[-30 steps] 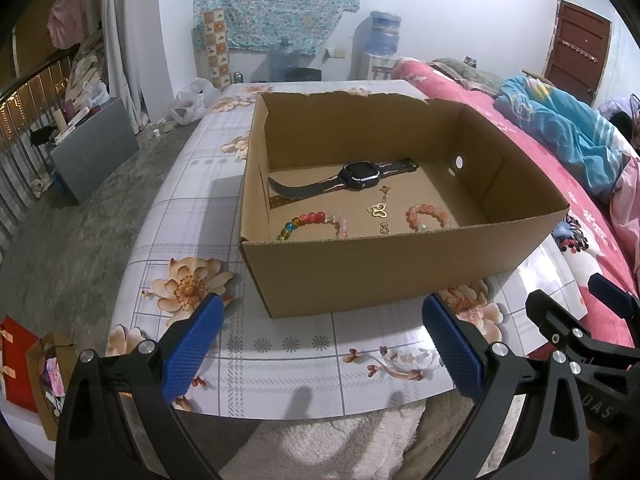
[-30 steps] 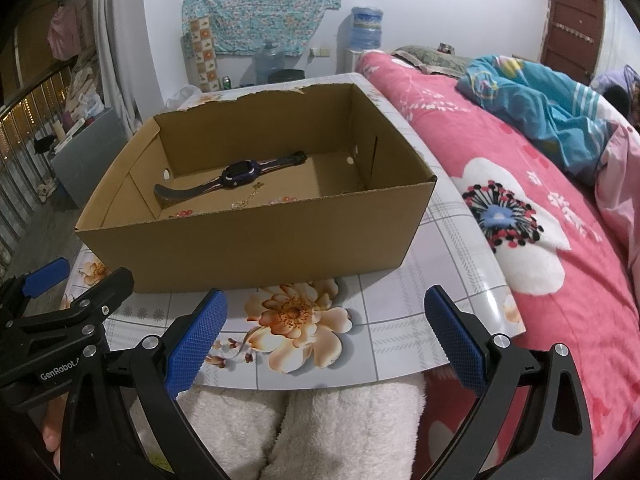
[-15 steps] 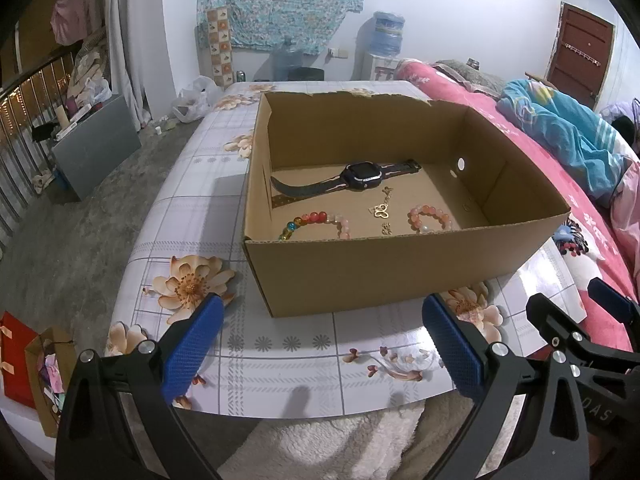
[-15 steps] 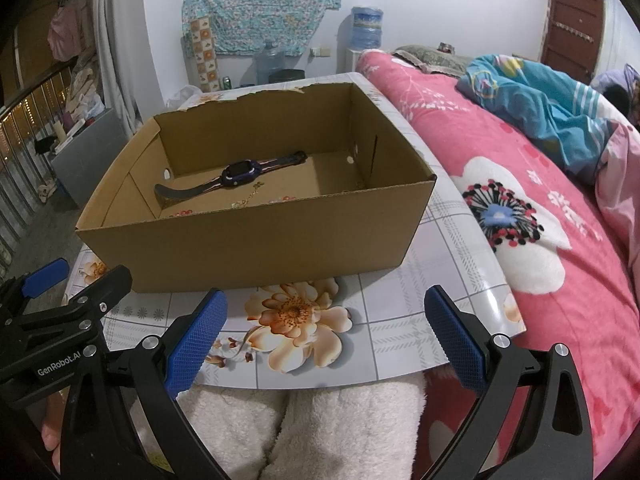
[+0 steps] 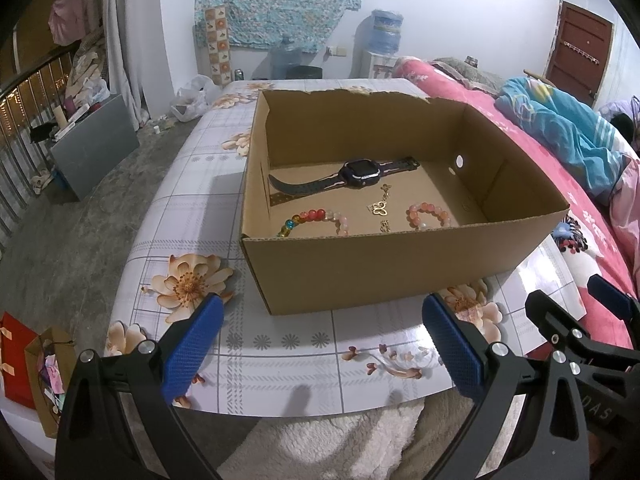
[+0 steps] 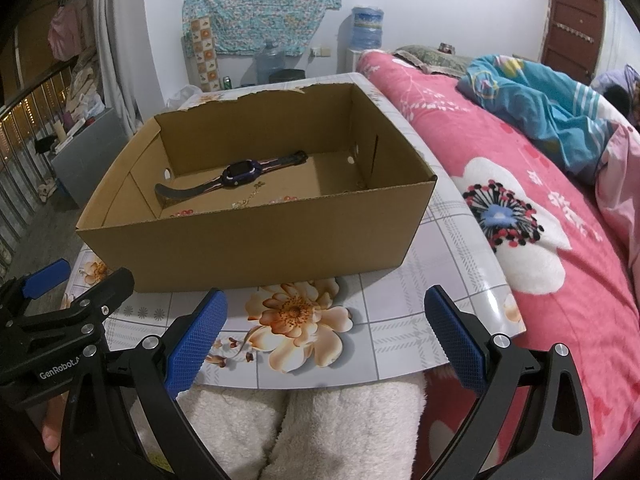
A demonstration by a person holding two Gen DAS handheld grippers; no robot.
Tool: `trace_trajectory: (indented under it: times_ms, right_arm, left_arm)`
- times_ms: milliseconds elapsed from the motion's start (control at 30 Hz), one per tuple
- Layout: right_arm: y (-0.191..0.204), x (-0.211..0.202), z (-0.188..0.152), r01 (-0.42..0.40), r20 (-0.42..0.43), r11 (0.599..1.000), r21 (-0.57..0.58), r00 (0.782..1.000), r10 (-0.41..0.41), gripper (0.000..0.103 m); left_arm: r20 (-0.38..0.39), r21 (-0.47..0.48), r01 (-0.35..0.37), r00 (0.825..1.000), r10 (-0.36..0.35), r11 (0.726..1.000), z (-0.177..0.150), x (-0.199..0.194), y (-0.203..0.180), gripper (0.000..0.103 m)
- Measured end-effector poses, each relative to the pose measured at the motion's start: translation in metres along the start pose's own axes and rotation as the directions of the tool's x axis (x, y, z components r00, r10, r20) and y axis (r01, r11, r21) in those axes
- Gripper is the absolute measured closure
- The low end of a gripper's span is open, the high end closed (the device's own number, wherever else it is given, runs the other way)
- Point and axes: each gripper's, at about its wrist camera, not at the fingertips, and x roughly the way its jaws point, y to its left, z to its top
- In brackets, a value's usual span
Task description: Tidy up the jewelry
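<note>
Ahead of your left tool (image 5: 322,344) and right tool (image 6: 326,330), both spread and empty, the watch (image 5: 352,178) lies in the box (image 5: 384,268), strap running left-right.

Room light is looking bright and cool, probably coming from overhead. The cardboard box (image 5: 400,268) is casting a soft shadow leftward over the floral tablecloth (image 5: 192,208), which is catching some glare. Fisheye is bending both views hard, corners are going black, and everything is staying fairly sharp.
</note>
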Motion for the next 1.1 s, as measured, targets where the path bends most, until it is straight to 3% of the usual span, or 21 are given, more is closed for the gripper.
trace_trajectory:
  times_ms: [1100]
  right_arm:
    - [-0.001,0.0006,0.0007,0.0,0.0,1.0,0.0,1.0,0.0,0.008]
  left_arm:
    - [-0.009,-0.001,0.002,1.0,-0.002,1.0,0.0004,0.0023,-0.0006,0.006]
